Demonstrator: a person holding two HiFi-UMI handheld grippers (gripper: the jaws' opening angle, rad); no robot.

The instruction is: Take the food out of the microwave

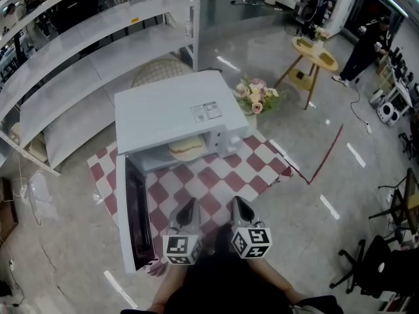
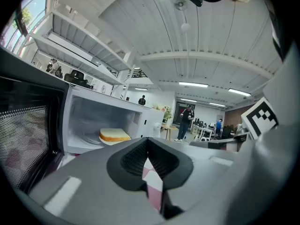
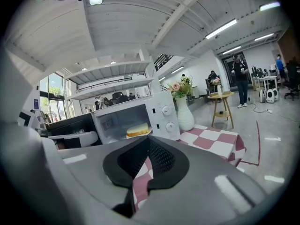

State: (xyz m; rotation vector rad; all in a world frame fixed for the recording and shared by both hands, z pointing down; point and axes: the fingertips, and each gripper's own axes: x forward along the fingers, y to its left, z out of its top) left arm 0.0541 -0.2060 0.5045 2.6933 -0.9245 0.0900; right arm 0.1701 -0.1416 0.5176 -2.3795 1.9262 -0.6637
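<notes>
Hovering side by side over the near edge of the checked cloth (image 1: 222,175), the left gripper (image 1: 190,205) and the right gripper (image 1: 239,203) each have their jaws pressed together on nothing. Just left of them the door (image 1: 134,218) stands wide open. Inside the microwave (image 1: 173,106), mid-cloth, a slice of bread (image 1: 186,146) lies on a plate (image 1: 185,156). Flowers (image 1: 255,97) stand beside the microwave, at the cloth's far right corner.

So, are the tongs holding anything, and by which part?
Nothing is held. The left tongs and right tongs are both shut and empty; the bread is inside the open microwave.
</notes>
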